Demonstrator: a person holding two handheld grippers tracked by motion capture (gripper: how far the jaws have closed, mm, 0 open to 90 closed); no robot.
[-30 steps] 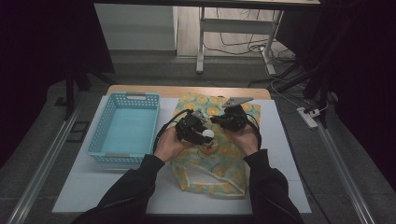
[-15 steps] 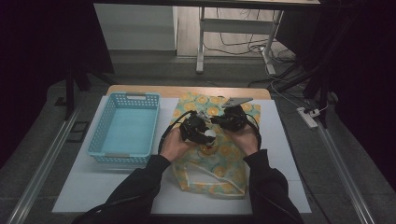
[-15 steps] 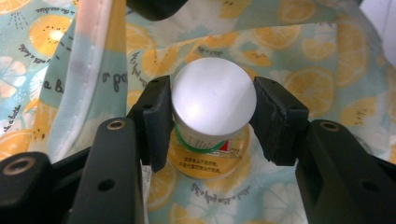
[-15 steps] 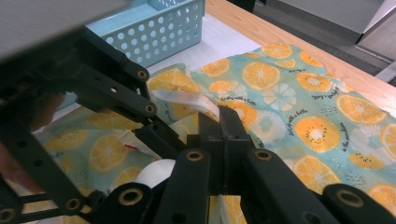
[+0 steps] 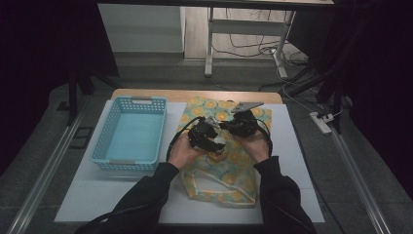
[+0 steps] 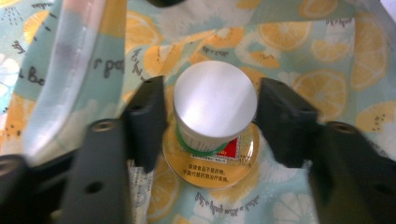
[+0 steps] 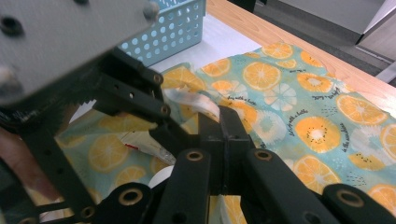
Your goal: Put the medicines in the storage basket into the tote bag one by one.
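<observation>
The left gripper view shows its fingers just opened, released either side of a white-capped bottle standing on the orange-print bag. From above, that bag lies on the counter right of the blue basket. The right gripper is clenched on the bag's fabric.

Matt printed cloth bag, glossy white-capped bottle, perforated plastic basket.

The high view looks forward and down over the table. The left gripper view looks steeply down, close above the fruit-print bag. The right gripper view looks low across it toward the basket. All three share the bag.
</observation>
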